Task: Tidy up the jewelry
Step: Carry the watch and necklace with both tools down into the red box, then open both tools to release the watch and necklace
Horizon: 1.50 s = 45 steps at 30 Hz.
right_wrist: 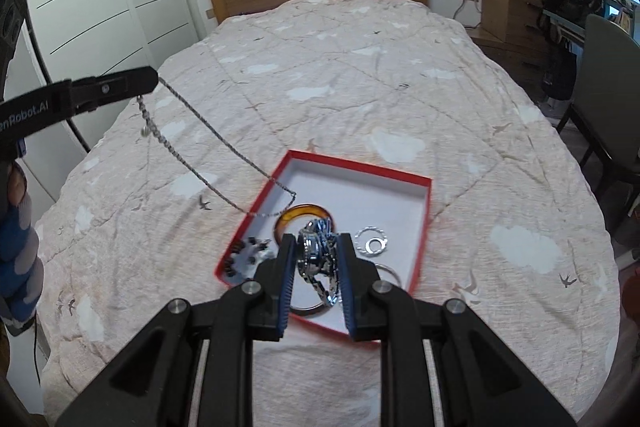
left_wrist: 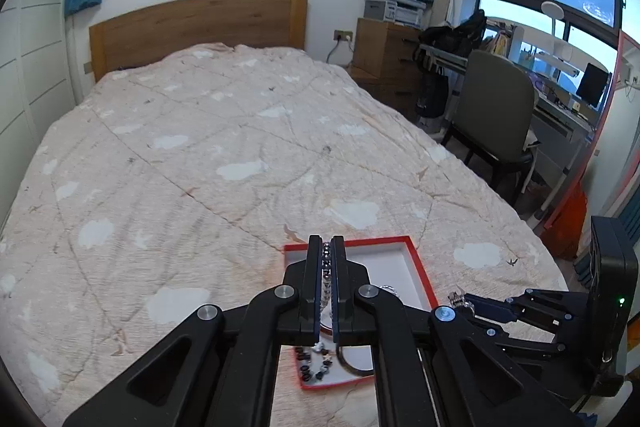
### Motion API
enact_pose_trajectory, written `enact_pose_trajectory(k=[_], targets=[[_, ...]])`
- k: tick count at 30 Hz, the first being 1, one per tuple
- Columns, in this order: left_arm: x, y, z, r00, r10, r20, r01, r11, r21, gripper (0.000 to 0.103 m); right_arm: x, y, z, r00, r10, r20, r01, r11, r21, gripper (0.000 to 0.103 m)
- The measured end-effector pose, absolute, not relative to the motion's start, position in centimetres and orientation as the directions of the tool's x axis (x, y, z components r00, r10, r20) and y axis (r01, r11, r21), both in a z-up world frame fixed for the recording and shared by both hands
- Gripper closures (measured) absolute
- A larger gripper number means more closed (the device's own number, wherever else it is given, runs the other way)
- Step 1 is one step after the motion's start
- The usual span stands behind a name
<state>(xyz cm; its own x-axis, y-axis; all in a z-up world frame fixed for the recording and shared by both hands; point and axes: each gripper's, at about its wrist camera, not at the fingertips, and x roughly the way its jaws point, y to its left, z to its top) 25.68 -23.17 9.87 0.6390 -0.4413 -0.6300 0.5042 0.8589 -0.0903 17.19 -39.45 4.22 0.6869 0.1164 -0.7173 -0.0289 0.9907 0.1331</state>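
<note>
Grippers (right_wrist: 316, 259) hover over red tray (right_wrist: 352, 163) on quilted bed (right_wrist: 360, 75).

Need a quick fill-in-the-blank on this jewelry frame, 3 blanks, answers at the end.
1. The left gripper is shut on a silver ____ that hangs down toward the tray.
2. The right gripper is shut on a metal ____.
3. The tray on the bed has a ____ rim and a white floor.

Missing words: chain; watch; red
</note>
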Motion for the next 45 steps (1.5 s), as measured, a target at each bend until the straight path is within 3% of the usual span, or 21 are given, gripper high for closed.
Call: enact_pose_trajectory(k=[19, 31, 37, 45], targets=[[33.1, -26.4, -4.6, 0.476, -0.395, -0.786, 0.486, 0.863, -0.140, 0.099, 27.0, -43.0, -7.4, 0.555, 0.137, -0.820, 0.028, 0.983, 0.183, 0.084], [32.4, -26.2, -7.3, 0.471, -0.374, -0.799, 0.486, 0.866, -0.119, 0.098, 27.6, -43.3, -9.2, 0.531, 0.106, -0.841, 0.050, 0.987, 0.156, 0.081], [31.3, -25.4, -6.4, 0.482, -0.379, -0.790, 0.485, 0.866, -0.121, 0.092, 26.7, -43.5, -8.7, 0.530, 0.089, -0.843, 0.074, 0.986, 0.151, 0.080], [28.6, -23.9, -3.8, 0.511, -0.384, -0.769, 0.470, 0.874, -0.124, 0.070, 24.1, -43.2, -5.6, 0.560, 0.061, -0.827, 0.094, 0.986, 0.136, 0.077]])
